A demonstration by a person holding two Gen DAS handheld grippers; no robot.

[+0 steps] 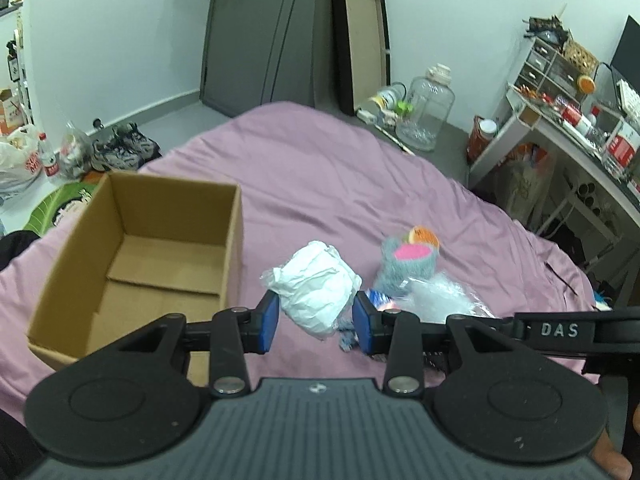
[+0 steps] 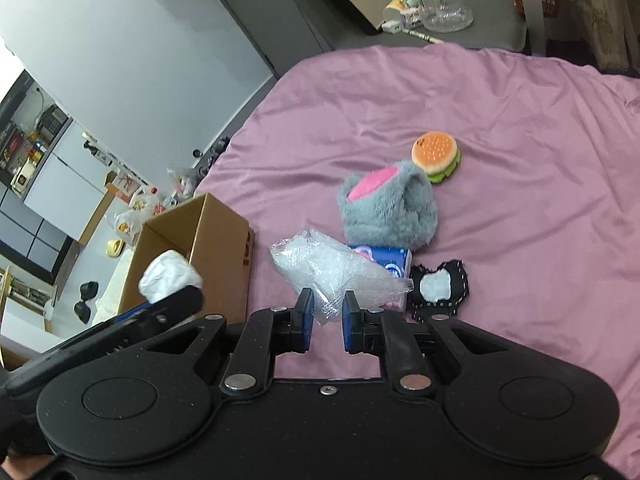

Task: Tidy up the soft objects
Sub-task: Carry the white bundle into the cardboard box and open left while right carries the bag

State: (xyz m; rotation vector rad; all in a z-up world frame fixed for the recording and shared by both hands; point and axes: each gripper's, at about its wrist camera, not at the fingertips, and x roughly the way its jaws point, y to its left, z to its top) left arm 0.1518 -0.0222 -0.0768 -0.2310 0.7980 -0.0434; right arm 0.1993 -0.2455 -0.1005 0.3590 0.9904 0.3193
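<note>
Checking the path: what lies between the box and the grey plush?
In the right wrist view, a clear plastic bag, between box and plush.

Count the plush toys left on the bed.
2. A grey plush with a pink patch lies mid-bed; a burger plush lies at its far side. More could be hidden under the clear plastic bag.

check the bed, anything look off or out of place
Nothing looks spilled or damaged. The cardboard box sits upright and empty on the pink sheet; the burger toy, grey plush and black patch lie loose beside it, not yet sorted.
</note>
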